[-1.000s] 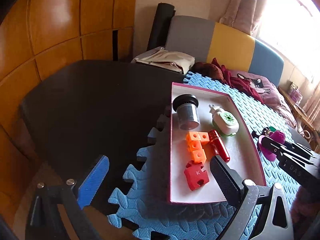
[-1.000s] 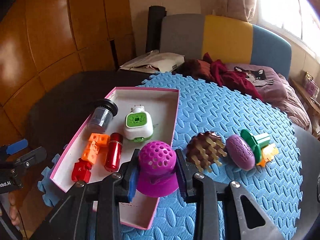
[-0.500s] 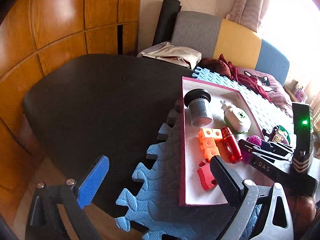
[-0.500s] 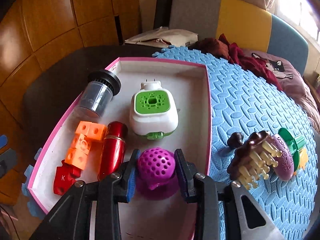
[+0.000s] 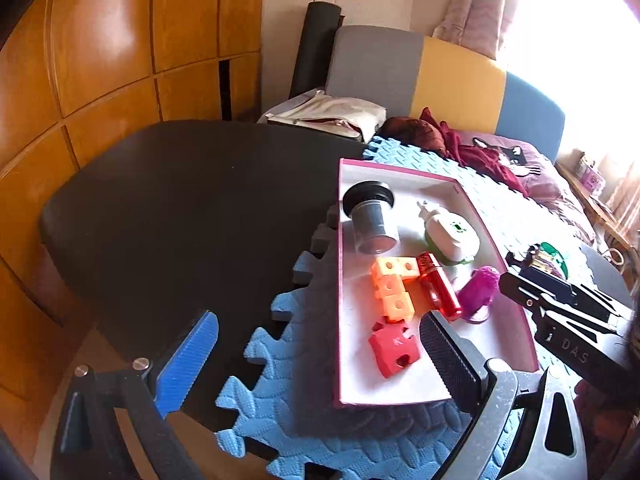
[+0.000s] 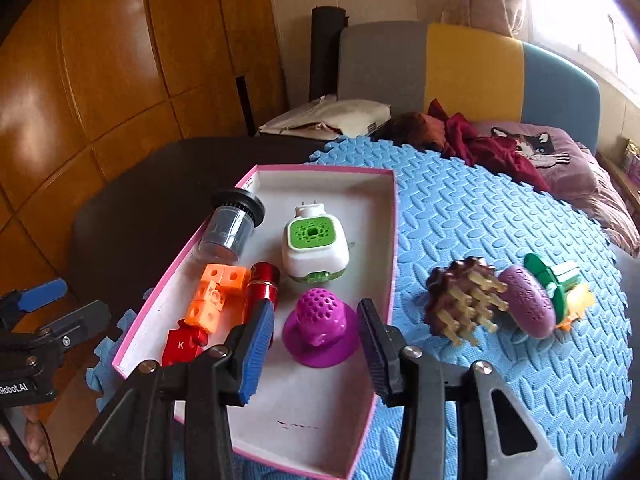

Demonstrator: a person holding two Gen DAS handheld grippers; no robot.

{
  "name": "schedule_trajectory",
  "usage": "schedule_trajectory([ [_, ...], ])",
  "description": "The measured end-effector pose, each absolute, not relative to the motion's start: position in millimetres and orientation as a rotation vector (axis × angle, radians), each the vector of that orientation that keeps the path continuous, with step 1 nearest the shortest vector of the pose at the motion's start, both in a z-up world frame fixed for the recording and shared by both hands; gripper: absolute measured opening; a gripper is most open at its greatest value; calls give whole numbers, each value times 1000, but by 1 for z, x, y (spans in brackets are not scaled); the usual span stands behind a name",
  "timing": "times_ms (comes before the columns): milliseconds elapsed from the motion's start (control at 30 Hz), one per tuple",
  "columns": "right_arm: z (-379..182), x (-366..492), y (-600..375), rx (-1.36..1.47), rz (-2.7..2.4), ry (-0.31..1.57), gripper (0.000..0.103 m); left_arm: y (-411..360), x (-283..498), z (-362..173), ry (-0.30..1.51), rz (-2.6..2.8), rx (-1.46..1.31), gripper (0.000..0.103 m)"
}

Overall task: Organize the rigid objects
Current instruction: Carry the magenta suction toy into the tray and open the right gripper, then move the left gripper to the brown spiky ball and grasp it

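Note:
A purple perforated dome [image 6: 320,328] stands on the floor of the pink-rimmed white box [image 6: 394,240]. My right gripper [image 6: 316,316] is just behind it; its jaws are opening, and the pads [image 6: 256,348] stand clear of the dome on both sides. Also in the box are a black-capped jar [image 6: 232,228], a white-and-green plug-in device [image 6: 316,248], a red tube [image 6: 260,284], orange cubes [image 6: 212,300] and a red block [image 6: 180,346]. My left gripper [image 5: 318,322] hangs wide open with nothing in it, by the box's near left corner.
On the blue foam mat [image 6: 480,208], right of the box, lie a brown pronged brush [image 6: 460,300], a purple oval piece [image 6: 528,304] and a green part [image 6: 552,280]. The dark table [image 5: 180,208] extends left. A sofa with a bag and red cloth is behind.
My right gripper carried the purple dome from above the mat into the box, set it down and widened its jaws off it. The left gripper stayed put.

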State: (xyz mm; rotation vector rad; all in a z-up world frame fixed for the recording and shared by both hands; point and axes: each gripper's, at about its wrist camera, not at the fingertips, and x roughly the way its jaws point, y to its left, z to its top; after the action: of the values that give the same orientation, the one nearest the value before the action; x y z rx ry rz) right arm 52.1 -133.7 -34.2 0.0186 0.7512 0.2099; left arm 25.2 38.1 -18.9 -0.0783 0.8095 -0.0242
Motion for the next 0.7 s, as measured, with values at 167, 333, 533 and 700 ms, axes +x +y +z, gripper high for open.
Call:
schedule_trajectory([
  [167,-27,40,-156,39,156,734,43,25,22,-15,810,-57,-45,102],
  [333,-24,31,-184,77,85,726,43,11,21,-7,797,-103,-35,102],
  [533,-19,21,-222,113,-10,711,43,-9,25,-1,803,-189,-21,102],
  [700,-19,14,-257,153,-87,704,43,-33,27,2,799,-230,31,102],
])
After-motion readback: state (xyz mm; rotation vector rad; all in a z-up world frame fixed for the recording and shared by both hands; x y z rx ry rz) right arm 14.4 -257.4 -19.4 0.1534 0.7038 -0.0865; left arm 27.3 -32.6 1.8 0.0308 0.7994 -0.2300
